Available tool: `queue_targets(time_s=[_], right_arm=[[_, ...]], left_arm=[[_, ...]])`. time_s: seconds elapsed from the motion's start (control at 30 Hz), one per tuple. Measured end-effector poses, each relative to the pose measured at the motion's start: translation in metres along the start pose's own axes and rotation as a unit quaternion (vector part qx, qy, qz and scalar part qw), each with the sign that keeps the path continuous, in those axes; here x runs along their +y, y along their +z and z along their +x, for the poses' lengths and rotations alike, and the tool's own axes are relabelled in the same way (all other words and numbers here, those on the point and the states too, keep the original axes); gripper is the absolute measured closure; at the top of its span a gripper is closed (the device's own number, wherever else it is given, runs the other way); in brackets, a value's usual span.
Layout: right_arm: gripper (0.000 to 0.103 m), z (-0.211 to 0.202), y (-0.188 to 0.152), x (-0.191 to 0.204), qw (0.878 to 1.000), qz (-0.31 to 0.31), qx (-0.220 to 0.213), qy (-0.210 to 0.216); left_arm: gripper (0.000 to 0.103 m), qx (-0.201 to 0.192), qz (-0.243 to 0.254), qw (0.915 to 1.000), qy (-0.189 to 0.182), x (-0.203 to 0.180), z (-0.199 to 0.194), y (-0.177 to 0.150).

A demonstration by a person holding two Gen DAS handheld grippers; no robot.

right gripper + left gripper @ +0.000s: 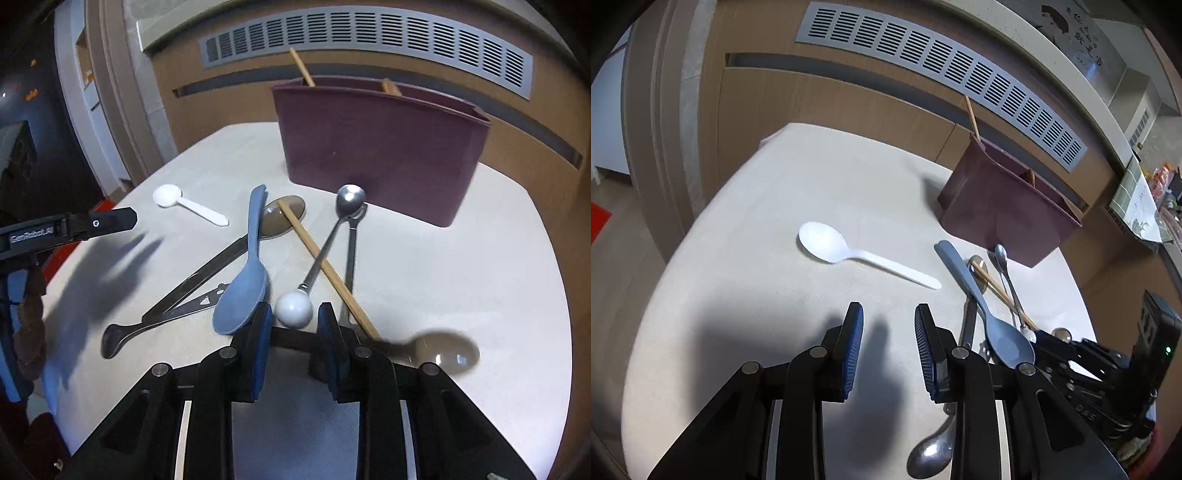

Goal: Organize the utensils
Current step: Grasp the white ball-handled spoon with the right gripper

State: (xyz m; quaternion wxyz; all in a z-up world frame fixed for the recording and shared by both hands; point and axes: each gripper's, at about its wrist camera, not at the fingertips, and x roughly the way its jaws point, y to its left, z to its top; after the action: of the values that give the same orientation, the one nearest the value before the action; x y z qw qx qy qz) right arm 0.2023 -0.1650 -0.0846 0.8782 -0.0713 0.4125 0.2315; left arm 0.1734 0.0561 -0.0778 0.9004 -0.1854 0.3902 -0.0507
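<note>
**Steel, plastic and wood tangled: hazards of the next pick**

Maroon plastic forms the utensil caddy (373,147), which stands upright at the far side of the cloth-covered table (480,266); two wooden chopsticks (302,68) already lean inside it. The rest of the cutlery is heaped just in front of it; a blue plastic spoon (245,284) lies across a long steel spoon (207,266), and a loose chopstick (325,269) crosses a ball-ended teaspoon (321,258) and a second steel utensil beside it. A white plastic spoon (849,254) lies apart, ahead of the left gripper (889,314), whose jaws are spread with nothing between them.

The right gripper (293,314) is likewise spread, its pads flanking the teaspoon's white ball (293,308); whether contact is made cannot be told. Trouble is judged likely here; a round ball may squirt out from flat pads if they are closed off-centre. Since the chopstick rests over the teaspoon's shaft, it could be dragged or flicked off the table when the teaspoon is lifted; the blue spoon's bowl, just beside the left pad, might be nudged or pinched by mistake. The caddy could be knocked if the utensil is carried in low.
</note>
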Motion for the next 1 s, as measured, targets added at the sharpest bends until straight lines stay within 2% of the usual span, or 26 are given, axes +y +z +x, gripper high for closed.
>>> queue_targets(time_s=[0.17,0.2,0.3,0.43,0.53,0.6,0.73,0.9,1.0], right_arm=[[0.080,0.013,0.008,0.004,1.000,0.003,0.009,-0.015],[0.083,0.012,0.008,0.004,1.000,0.002,0.006,-0.017],[0.083,0.001,0.006,0.003,0.999,-0.009,-0.015,-0.027],[0.083,-0.039,0.013,-0.003,0.995,-0.022,-0.083,-0.041],[0.083,-0.077,0.024,-0.017,0.989,-0.003,-0.140,-0.037],[0.083,-0.094,0.029,-0.027,0.985,0.008,-0.164,-0.045],[0.083,-0.113,0.032,-0.048,0.981,0.036,-0.181,-0.059],[0.083,-0.124,0.022,-0.066,0.977,0.063,-0.191,-0.065],[0.083,-0.127,0.016,-0.072,0.977,0.070,-0.192,-0.064]], left_arm=[[0.073,0.003,-0.007,1.0000,0.003,0.004,0.002,-0.002],[0.073,0.003,-0.009,1.0000,0.004,0.005,0.002,-0.002],[0.073,0.005,-0.017,0.9998,0.006,0.009,0.003,-0.001],[0.073,0.012,-0.019,0.9997,0.006,0.007,0.006,-0.001],[0.073,0.021,-0.018,0.9996,0.000,0.002,0.009,-0.002],[0.073,0.029,-0.019,0.9994,-0.006,-0.003,0.012,-0.002],[0.073,0.045,-0.003,0.9987,-0.025,-0.022,0.019,0.003],[0.073,0.052,0.031,0.9976,-0.032,-0.051,0.030,0.009],[0.073,0.060,0.026,0.9972,-0.037,-0.058,0.039,0.014]])
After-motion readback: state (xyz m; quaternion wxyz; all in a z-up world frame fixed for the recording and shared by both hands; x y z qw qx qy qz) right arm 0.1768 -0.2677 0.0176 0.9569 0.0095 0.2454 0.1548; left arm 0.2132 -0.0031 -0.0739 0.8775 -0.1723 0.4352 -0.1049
